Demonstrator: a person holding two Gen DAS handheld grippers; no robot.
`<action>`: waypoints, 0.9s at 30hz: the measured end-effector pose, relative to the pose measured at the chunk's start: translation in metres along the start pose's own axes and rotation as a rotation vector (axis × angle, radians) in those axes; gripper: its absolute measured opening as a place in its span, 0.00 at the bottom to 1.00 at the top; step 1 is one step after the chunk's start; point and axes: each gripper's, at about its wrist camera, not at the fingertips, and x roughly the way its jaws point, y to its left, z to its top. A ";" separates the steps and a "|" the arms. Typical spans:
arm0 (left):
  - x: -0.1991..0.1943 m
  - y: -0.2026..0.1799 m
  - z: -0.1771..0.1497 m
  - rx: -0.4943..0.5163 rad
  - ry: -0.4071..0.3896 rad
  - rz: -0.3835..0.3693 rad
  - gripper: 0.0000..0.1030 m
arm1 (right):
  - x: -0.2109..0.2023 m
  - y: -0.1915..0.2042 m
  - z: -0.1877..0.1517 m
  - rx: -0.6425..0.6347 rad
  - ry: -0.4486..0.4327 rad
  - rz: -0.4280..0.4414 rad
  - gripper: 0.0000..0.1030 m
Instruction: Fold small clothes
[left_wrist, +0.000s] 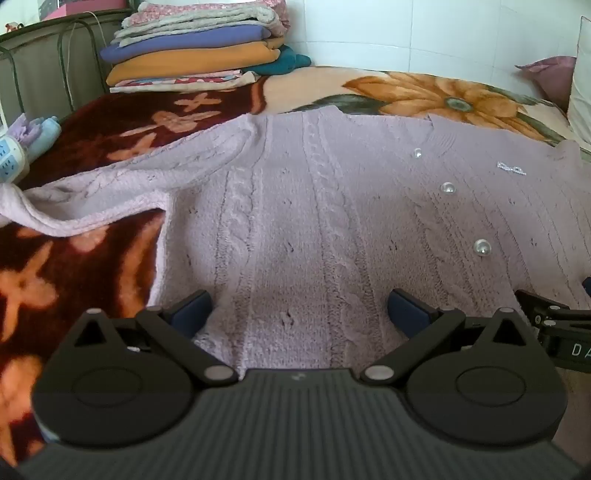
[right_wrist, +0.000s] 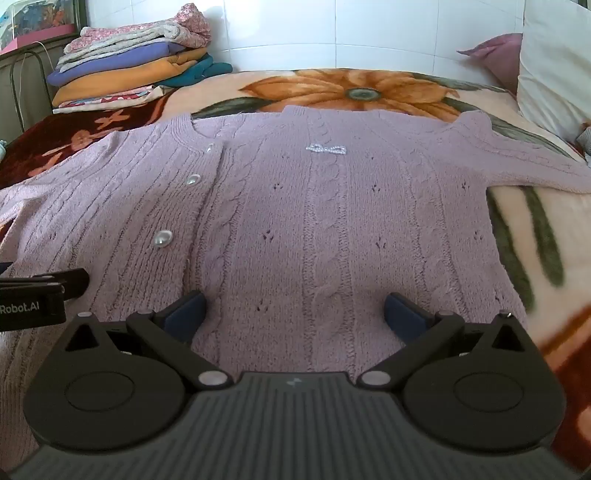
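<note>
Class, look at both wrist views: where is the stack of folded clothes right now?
The stack of folded clothes sits at the upper left in both wrist views, on the blanket beyond the cardigan, against the white wall.

Both units look the same from their own cams. The left gripper (left_wrist: 299, 314) has a matte black body with fine ribbed grooves running lengthwise and a tiny pale logo at the front edge of that ribbed bit. On each side there's a big rounded black housing with a shallow oval recess, plus a triangular cutout topped by a small silver pin. Angled black link arms with round silver rivets run out to dark blue fingers (left_wrist: 190, 308). The right gripper (right_wrist: 295, 312) is the same build, with the same blue fingers (right_wrist: 186, 310). Its side shows white lettering starting "DA" in the left cam; the left one's side reads "Robot.AI" in the right cam.
</note>
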 end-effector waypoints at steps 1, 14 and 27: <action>0.000 0.000 0.000 0.001 0.000 0.001 1.00 | 0.000 0.000 0.000 0.003 -0.003 0.003 1.00; 0.000 -0.003 -0.001 0.013 -0.001 0.009 1.00 | -0.001 0.000 0.000 -0.002 0.001 -0.002 1.00; 0.001 -0.002 0.000 0.012 0.010 0.010 1.00 | 0.000 0.000 0.000 -0.004 0.001 -0.003 1.00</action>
